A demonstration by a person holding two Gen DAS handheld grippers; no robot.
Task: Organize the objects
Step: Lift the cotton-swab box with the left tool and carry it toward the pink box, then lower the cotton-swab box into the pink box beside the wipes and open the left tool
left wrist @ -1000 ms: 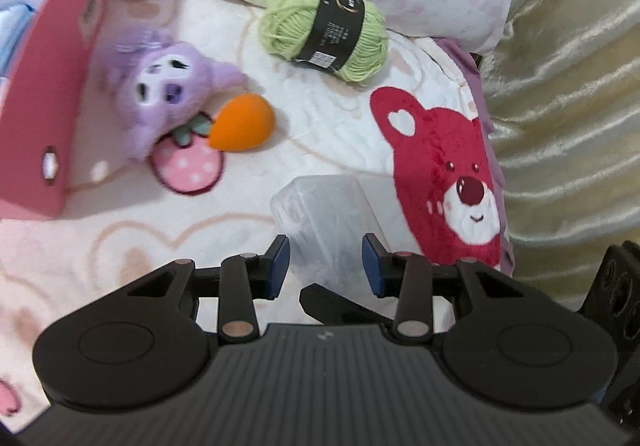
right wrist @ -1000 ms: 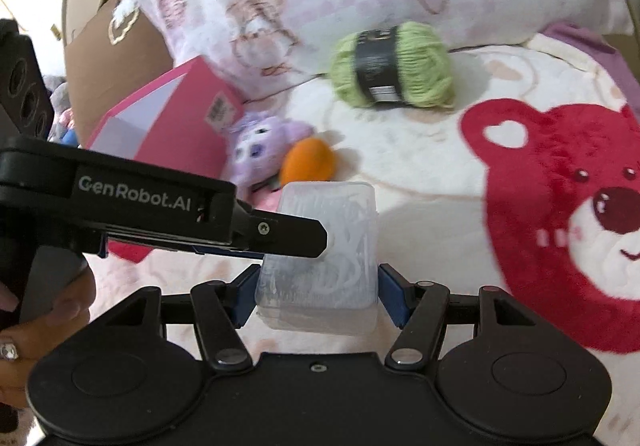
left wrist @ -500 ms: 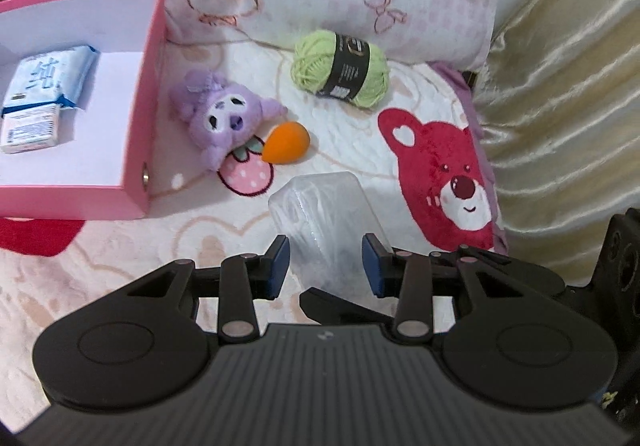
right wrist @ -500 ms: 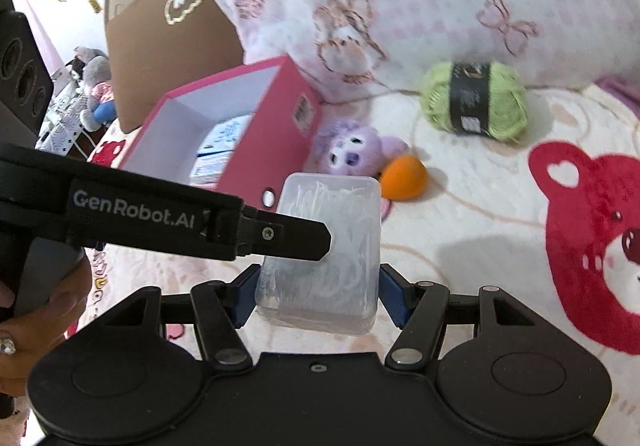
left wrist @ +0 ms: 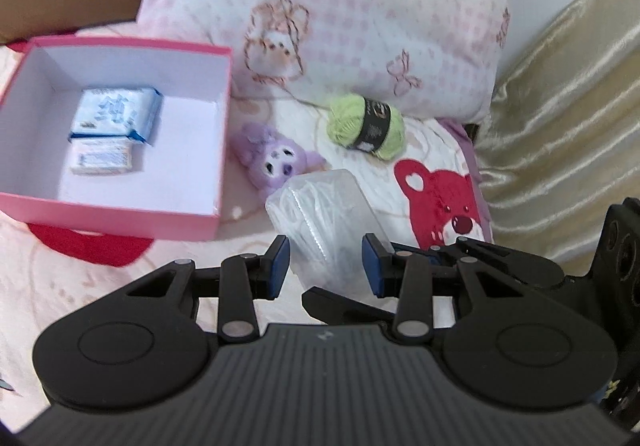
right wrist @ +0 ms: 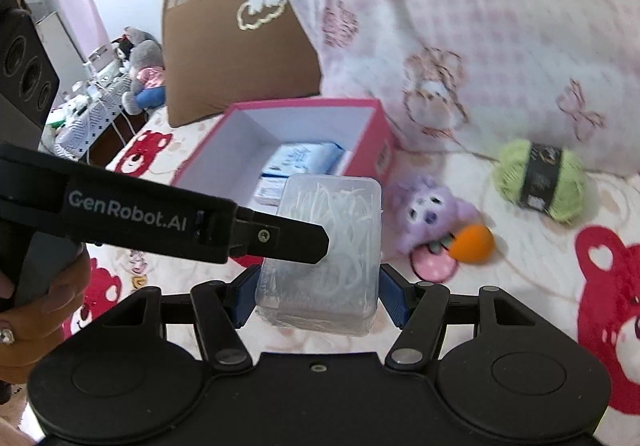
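Right gripper [right wrist: 318,296] clenched on clear plastic case [right wrist: 324,246] – blue pads press both long sides, case lifted off the blanket [right wrist: 520,286]. Left gripper [left wrist: 324,266] jaws parted, nothing pinched; in the right wrist view one left finger [right wrist: 280,238] lies across the case top. Pink box [left wrist: 120,149] at 10 o'clock of the case, open top, 2 packets [left wrist: 112,133] at its left half – right half bare. Purple plush [left wrist: 276,161], orange sponge [right wrist: 472,242], green yarn [left wrist: 366,125] at 12 to 2 o'clock.

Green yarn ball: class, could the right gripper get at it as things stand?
Probably not: the right gripper has its jaws shut on the clear plastic box. The green yarn ball itself lies unobstructed.
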